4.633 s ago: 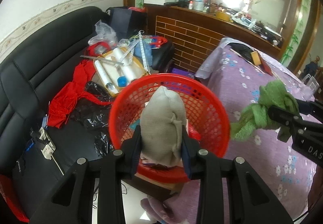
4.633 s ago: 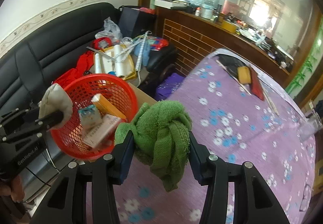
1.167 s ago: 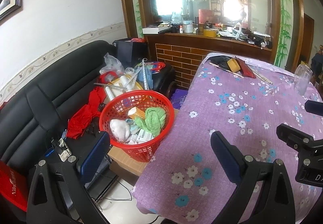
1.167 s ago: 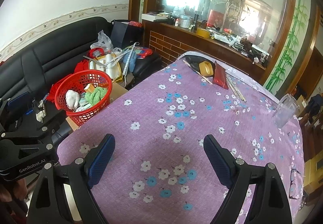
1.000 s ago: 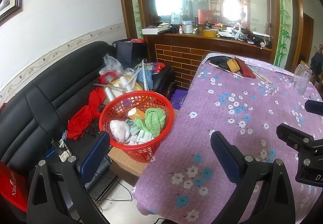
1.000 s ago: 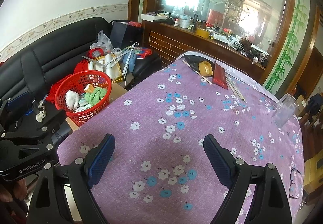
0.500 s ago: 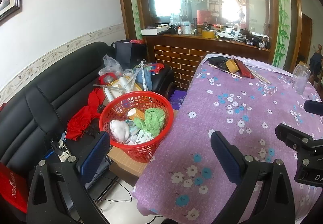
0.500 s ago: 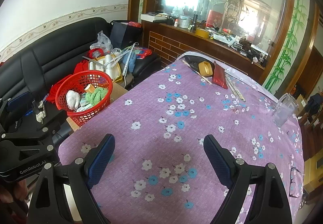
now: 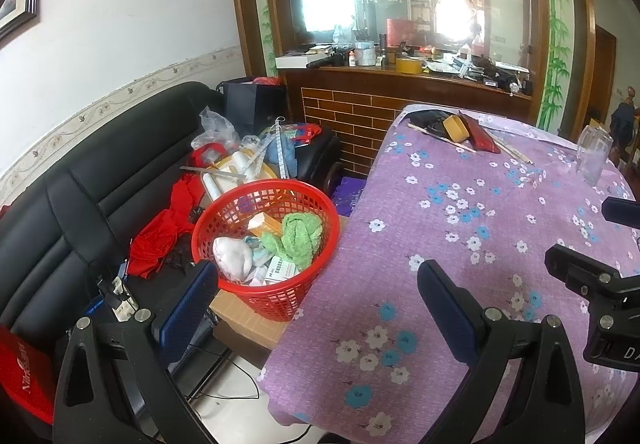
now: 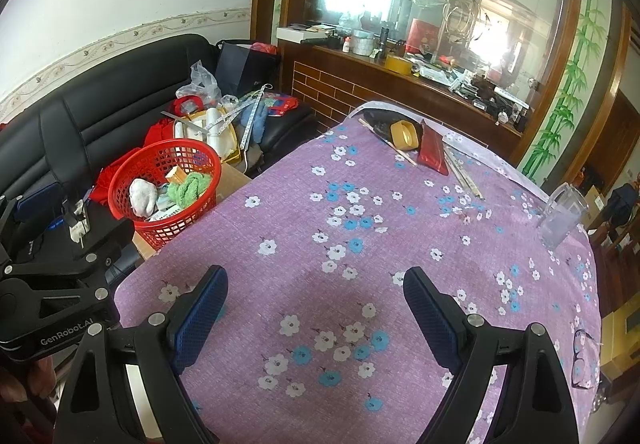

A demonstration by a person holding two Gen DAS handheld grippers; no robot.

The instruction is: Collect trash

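Note:
A red mesh basket (image 9: 320, 204) (image 10: 120, 180) stands on a cardboard box beside the table's left edge. Inside it lie a green cloth (image 9: 300, 236) (image 10: 188, 188), a grey-white bundle (image 9: 232, 256) (image 10: 142, 196) and several small cartons. My left gripper (image 9: 316, 304) is open with nothing between its blue pads, hanging over the gap between basket and table. My right gripper (image 10: 316, 308) is open and empty above the purple flowered tablecloth (image 10: 360, 244) (image 9: 460, 244).
A black sofa (image 9: 80, 184) on the left carries red cloth, plastic bags and rolls. At the table's far end lie a tape roll (image 10: 404, 134), a red pouch (image 10: 432, 154) and sticks. A clear jug (image 10: 560, 220) stands at the right. A brick-fronted counter (image 9: 360, 112) is behind.
In the oldest frames each gripper held a cloth bundle at the basket; both bundles now lie in the basket and both grippers are open and drawn back. Nothing moved in the last second.

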